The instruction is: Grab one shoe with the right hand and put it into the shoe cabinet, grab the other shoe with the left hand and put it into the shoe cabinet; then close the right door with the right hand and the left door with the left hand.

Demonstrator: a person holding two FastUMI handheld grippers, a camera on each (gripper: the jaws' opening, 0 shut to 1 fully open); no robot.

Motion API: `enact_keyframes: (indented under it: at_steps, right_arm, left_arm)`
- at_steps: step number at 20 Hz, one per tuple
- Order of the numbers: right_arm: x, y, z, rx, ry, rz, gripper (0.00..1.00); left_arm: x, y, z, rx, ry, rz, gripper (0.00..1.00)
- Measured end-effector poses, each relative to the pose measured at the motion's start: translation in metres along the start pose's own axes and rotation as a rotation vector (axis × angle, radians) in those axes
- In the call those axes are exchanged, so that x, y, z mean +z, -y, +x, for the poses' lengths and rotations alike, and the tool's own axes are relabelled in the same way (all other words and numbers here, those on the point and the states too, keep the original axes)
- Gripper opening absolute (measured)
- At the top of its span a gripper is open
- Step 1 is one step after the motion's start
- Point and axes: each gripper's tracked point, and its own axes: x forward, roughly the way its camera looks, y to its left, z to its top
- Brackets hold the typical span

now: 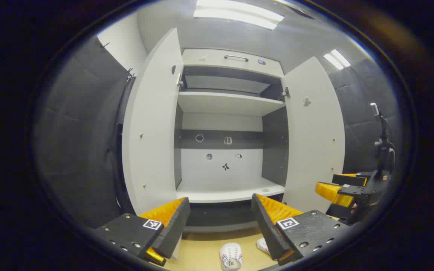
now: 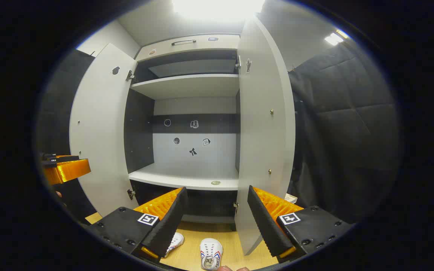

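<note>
The white shoe cabinet (image 1: 224,105) (image 2: 187,86) stands ahead with both doors swung wide; its left door (image 1: 151,124) (image 2: 98,131) and right door (image 1: 313,135) (image 2: 264,124) flank bare shelves. Two white shoes lie on the wooden floor below: one shoe (image 1: 231,256) (image 2: 211,253) toe-up in the middle, the other shoe (image 1: 263,245) (image 2: 174,241) half hidden behind a finger. My left gripper (image 1: 220,222) hangs open above them, holding nothing. My right gripper (image 2: 215,220) is open too, also seen as the right gripper (image 1: 339,190) at the left gripper view's right edge. The left gripper (image 2: 64,167) shows far left in the right gripper view.
Dark padded booth walls (image 1: 77,124) (image 2: 349,124) close in on both sides. A stand with a device (image 1: 382,143) rises at the right. The lower shelf (image 1: 228,192) (image 2: 187,175) carries a small round mark. Fingertips of a hand (image 2: 232,268) show at the bottom edge.
</note>
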Motion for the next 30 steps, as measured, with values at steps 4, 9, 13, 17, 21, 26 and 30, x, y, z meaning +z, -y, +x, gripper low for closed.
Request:
enact_keyframes:
  at_steps: [4,9,13,17,21,26,30]
  right_arm:
    - [-0.006,0.0,-0.002,0.004,-0.013,-0.014,1.0]
    - [-0.015,-0.003,-0.003,0.014,-0.046,-0.009,0.96]
    - [-0.019,-0.008,-0.003,0.044,-0.067,-0.036,1.0]
    - [-0.02,-0.012,-0.001,0.051,-0.072,-0.027,0.96]
    - [-0.029,-0.024,0.005,0.088,-0.109,-0.033,1.0]
    - [-0.046,-0.037,0.013,0.138,-0.172,-0.062,1.0]
    - [-0.066,-0.047,0.024,0.162,-0.245,-0.035,0.97]
  left_arm:
    - [-0.01,-0.002,-0.005,-0.001,-0.007,-0.025,0.89]
    - [-0.019,-0.007,-0.009,0.016,-0.015,-0.047,0.94]
    - [-0.018,-0.02,-0.012,0.053,-0.002,-0.046,0.94]
    - [-0.022,-0.031,-0.018,0.086,-0.003,-0.018,0.99]
    - [-0.028,-0.035,-0.025,0.099,-0.019,-0.033,0.94]
    - [-0.029,-0.042,-0.033,0.115,-0.027,-0.023,0.94]
    - [-0.032,-0.044,-0.039,0.122,-0.041,-0.036,0.94]
